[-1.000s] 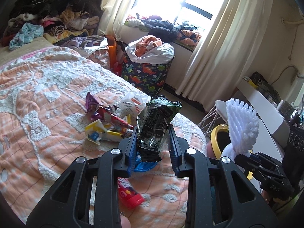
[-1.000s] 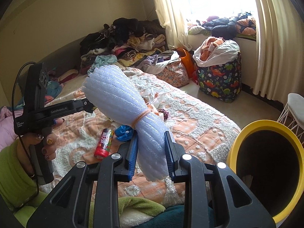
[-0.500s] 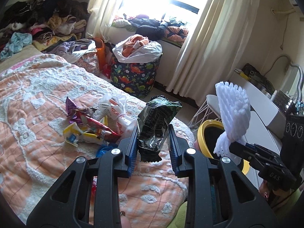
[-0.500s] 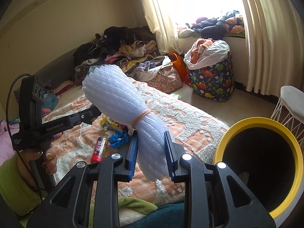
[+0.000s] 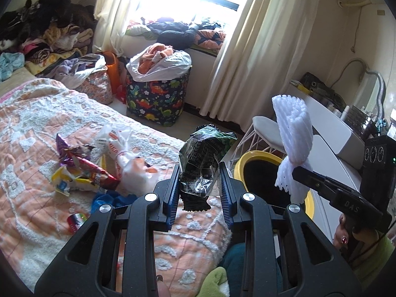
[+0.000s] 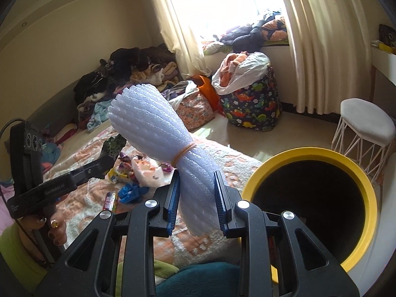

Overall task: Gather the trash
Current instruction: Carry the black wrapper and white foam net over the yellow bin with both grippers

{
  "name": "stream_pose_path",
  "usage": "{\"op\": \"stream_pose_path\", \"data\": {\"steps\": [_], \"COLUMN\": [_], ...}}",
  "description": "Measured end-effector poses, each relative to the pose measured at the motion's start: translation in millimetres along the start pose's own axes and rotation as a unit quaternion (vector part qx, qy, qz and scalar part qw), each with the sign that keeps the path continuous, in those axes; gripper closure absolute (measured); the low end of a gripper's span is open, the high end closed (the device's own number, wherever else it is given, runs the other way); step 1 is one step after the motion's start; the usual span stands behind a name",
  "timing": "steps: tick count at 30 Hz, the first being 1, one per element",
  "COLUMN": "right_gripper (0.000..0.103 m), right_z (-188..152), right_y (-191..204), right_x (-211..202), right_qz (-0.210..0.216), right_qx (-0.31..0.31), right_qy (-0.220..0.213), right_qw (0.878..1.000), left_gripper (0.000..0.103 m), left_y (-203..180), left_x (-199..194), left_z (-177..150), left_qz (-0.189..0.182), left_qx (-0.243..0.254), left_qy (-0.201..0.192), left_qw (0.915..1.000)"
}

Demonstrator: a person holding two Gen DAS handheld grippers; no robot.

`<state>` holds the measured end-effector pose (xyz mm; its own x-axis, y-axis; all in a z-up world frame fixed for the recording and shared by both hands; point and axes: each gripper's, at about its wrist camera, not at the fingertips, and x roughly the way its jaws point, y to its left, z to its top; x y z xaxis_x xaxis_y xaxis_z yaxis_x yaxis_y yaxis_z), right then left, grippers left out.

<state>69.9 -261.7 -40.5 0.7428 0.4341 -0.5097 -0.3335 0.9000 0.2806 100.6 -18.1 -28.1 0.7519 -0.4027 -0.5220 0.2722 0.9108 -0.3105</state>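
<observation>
My left gripper (image 5: pixel 199 193) is shut on a crumpled dark green snack bag (image 5: pixel 203 163), held above the bed's edge. My right gripper (image 6: pixel 196 198) is shut on a white foam net bundle (image 6: pixel 160 136) tied with an orange rubber band. That bundle (image 5: pixel 294 136) also shows in the left wrist view, hanging over the bin. The yellow-rimmed black bin (image 6: pixel 316 198) stands just right of the right gripper, at the foot of the bed; its rim (image 5: pixel 245 160) lies right of the left gripper. More wrappers (image 5: pixel 84 170), a white bag (image 5: pixel 128 158), a blue scrap (image 5: pixel 111 198) and a red tube (image 5: pixel 75 220) lie on the bedspread.
The orange and white bedspread (image 5: pixel 37 128) fills the left. A dinosaur-print basket (image 5: pixel 158 99) with clothes stands by the curtain. A white wire stool (image 6: pixel 363 128) sits behind the bin. Clothes pile (image 5: pixel 44 39) at the far wall. A white desk (image 5: pixel 329 128) is at the right.
Both grippers have swung to the right with their loads, toward the yellow bin, which now looms larger in both views. The trash heap on the bed has slid left. Both grips are unchanged.
</observation>
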Motion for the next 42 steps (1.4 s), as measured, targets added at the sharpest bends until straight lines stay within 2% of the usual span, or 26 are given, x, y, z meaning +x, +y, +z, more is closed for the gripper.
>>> {"op": "stream_pose_path", "data": {"steps": [22, 42], "right_gripper": [0.078, 0.078], "right_z": [2.1, -12.5], "right_y": [-59.8, -121.0], "right_x": [-18.5, -27.4], "right_qz": [-0.053, -0.117], "right_qx": [0.079, 0.157], "right_qy": [-0.026, -0.031], "right_qw": [0.995, 0.98], "left_gripper": [0.081, 0.081], "left_y": [-63.8, -119.6], "left_x": [29.4, 59.2], "left_z": [-6.8, -17.2], "left_qz": [-0.053, -0.094], "left_qx": [0.052, 0.097], "left_qy": [0.022, 0.045], "left_qw": [0.997, 0.9897]}}
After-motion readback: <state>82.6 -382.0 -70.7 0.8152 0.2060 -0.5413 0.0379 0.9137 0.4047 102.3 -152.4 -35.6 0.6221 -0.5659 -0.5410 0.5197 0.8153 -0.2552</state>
